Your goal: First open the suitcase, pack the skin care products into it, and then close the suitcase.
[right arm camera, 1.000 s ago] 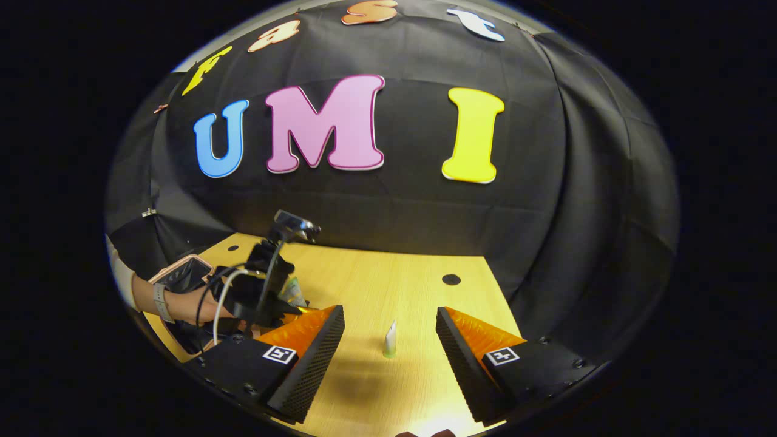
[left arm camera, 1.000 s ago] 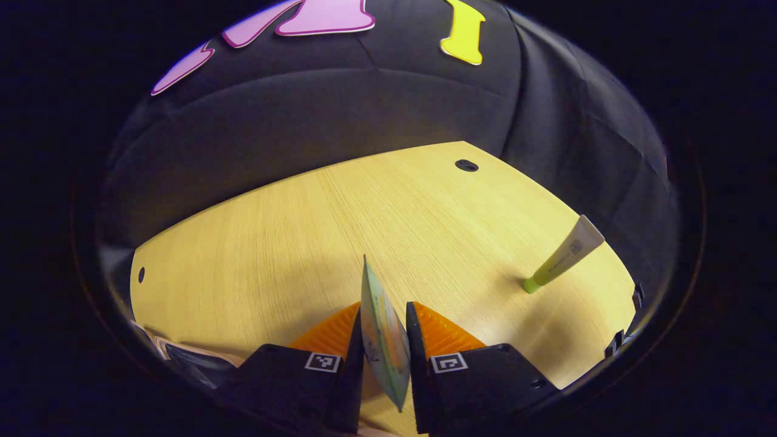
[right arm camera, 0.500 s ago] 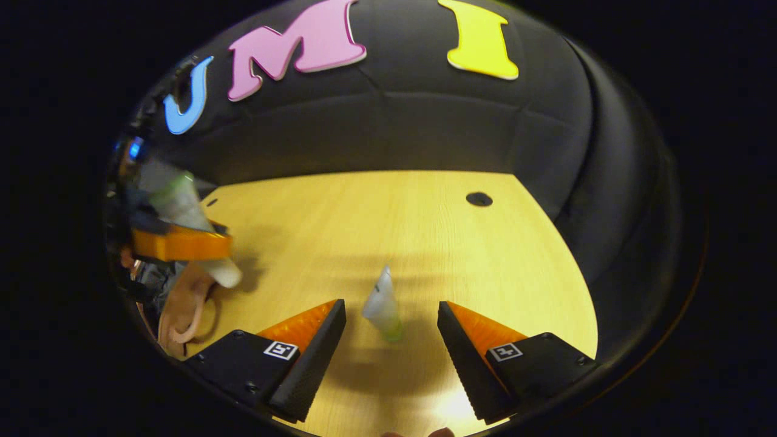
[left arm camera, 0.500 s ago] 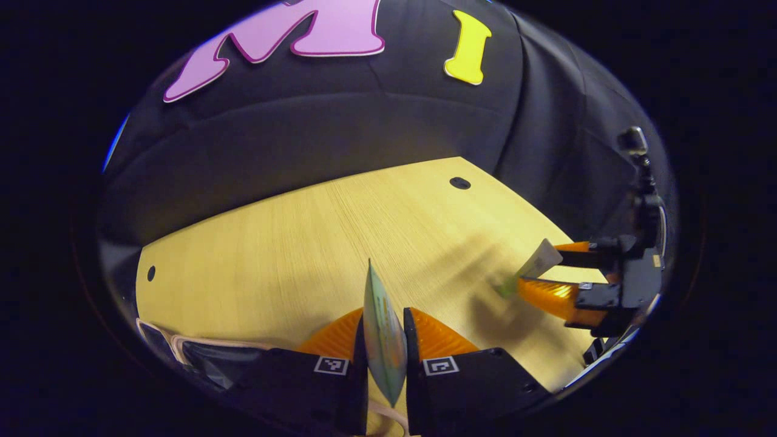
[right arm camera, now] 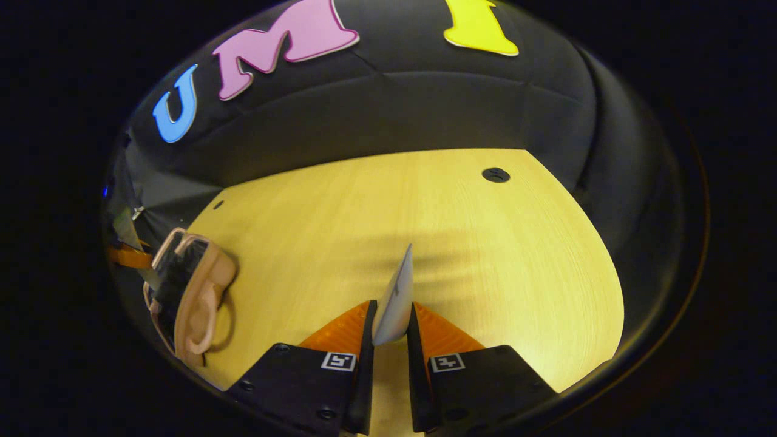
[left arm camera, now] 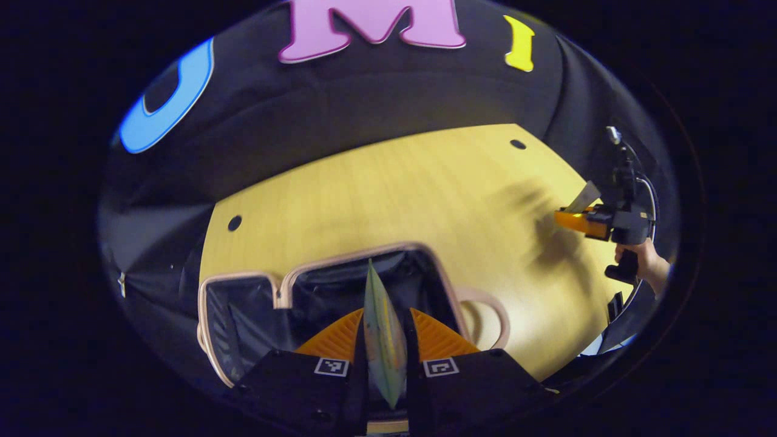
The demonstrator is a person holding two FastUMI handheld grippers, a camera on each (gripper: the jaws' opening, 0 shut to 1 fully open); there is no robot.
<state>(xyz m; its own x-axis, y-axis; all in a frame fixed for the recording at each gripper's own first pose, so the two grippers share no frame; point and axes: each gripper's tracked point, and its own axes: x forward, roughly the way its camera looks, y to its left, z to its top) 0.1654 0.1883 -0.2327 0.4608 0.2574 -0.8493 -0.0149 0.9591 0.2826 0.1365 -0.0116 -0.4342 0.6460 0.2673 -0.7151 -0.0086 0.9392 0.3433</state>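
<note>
Left gripper is pinching a sachet over the open suitcase; right gripper is clamping a tube; both unpacked, lid unclosed.

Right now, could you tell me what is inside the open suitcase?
The suitcase stands open, showing dark lining and a mesh pocket. The left gripper holds a sachet above it; the sachet and fingers hide the near part, so contents there are unknown.

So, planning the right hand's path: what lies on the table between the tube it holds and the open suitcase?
Bare wooden table. In the right gripper view nothing stands between the tube in the right gripper and the suitcase at the left.
</note>
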